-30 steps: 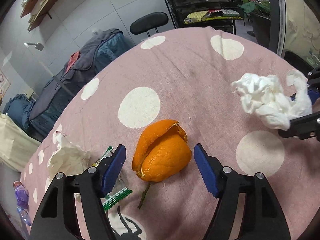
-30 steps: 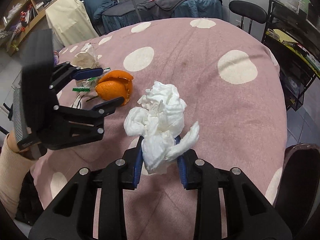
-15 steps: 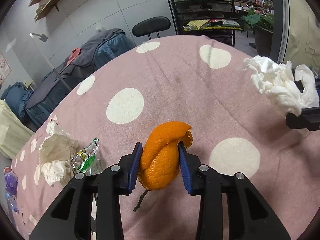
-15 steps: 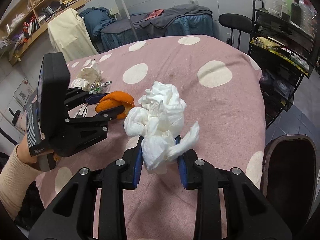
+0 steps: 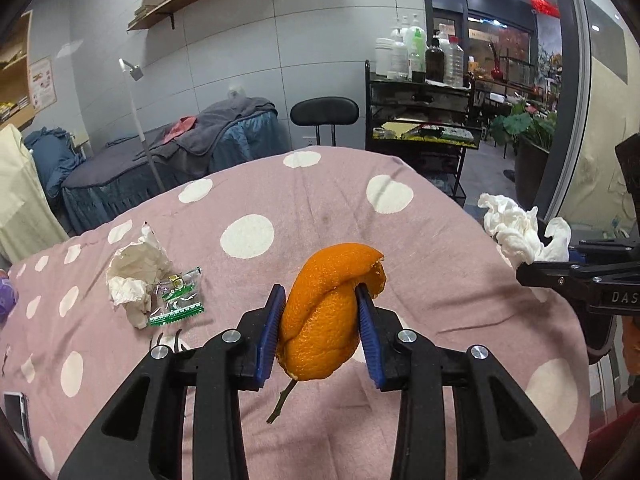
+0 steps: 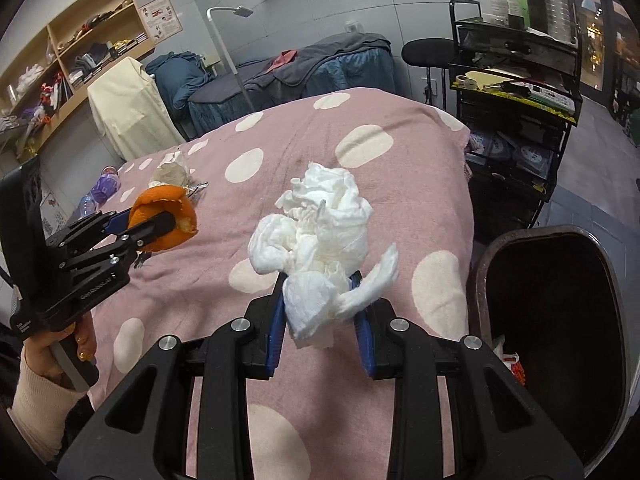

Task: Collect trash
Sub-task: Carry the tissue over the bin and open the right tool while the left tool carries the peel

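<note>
The left claw (image 5: 320, 320) pinches the orange peel (image 5: 326, 316) clear of the tabletop (image 5: 440, 264). The right claw (image 6: 320, 308) clamps the white tissue wad (image 6: 316, 240), both carried aloft, presumably for the dark bin (image 6: 560, 320) past the tabletop's right edge.

On the table (image 5: 328, 216), a crumpled paper (image 5: 134, 276) lies at the left of the left wrist view, with a candy wrapper (image 5: 176, 298) touching its right side. The orange peel (image 5: 328, 316) sits at centre between the left gripper (image 5: 320, 328) pads. In the right wrist view, the tissue wad (image 6: 316, 240) sits centre, with the bin (image 6: 560, 320) at lower right beside the table edge.
</note>
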{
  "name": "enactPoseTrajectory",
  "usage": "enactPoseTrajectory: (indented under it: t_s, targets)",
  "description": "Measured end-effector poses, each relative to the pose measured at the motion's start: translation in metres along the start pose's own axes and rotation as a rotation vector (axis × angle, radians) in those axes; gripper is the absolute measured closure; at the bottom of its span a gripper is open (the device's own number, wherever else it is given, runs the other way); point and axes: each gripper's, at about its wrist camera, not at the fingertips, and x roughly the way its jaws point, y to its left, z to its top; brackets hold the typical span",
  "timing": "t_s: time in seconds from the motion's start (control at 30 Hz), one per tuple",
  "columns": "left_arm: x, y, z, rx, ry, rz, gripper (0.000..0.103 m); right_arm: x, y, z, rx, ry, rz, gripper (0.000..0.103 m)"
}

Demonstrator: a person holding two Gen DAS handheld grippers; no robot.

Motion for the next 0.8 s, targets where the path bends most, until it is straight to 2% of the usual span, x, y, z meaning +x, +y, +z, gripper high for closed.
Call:
enactPoseTrajectory:
  t_s: [0.23, 0.53, 0.8]
  targets:
    - [-0.019, -0.021, -0.006, -0.026, -0.033, -0.010, 0.068, -0.025, -0.023, -0.018, 0.033, -0.049, -0.057, 0.072]
    - [-0.041, -0.050, -0.009, -0.048, -0.074, -0.064, 0.068, -0.054, -0.069, -0.037, 0.129, -0.099, -0.129, 0.072]
    - [-0.038, -0.079, -0.010, -0.054, -0.072, -0.149, 0.068, -0.065, -0.121, -0.056, 0.228, -0.103, -0.252, 0.072]
